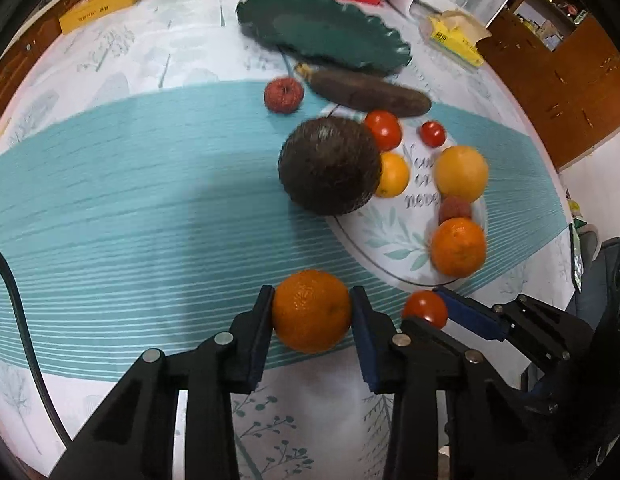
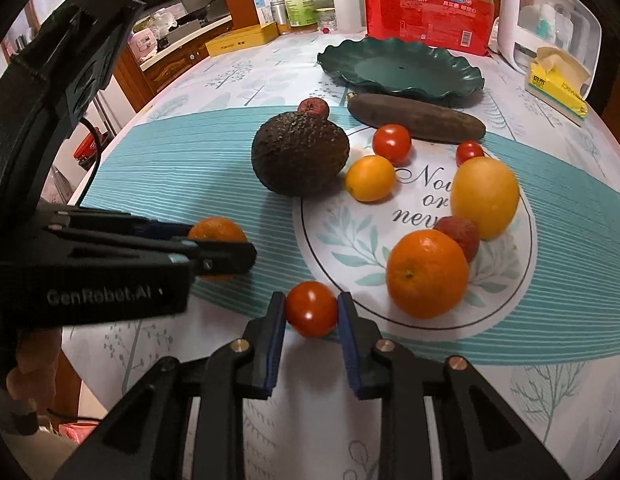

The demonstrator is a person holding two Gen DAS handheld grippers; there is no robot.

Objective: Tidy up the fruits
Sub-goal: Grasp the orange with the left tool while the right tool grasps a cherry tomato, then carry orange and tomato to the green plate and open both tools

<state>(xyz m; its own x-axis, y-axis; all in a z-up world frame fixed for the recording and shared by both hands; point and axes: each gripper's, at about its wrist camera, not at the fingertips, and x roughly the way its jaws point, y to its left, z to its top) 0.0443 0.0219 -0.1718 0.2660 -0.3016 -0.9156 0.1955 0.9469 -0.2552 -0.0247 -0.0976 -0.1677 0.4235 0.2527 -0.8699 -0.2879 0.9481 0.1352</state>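
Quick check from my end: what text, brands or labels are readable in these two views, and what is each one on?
"GenRobot.AI": side of the left gripper body.
"Now", "or", "nev...": script on the tablecloth medallion, partly hidden by fruit.
Red package: white Chinese print and a barcode, too small to read reliably.
Yellow tissue box: dark logo, blurred.
Yellow flat box: small print, unreadable.
Bottles: labels unreadable.

Tablecloth-covered table (image 2: pixel 214 92) bearing avocado (image 2: pixel 300 154), green dish (image 2: pixel 398 68)
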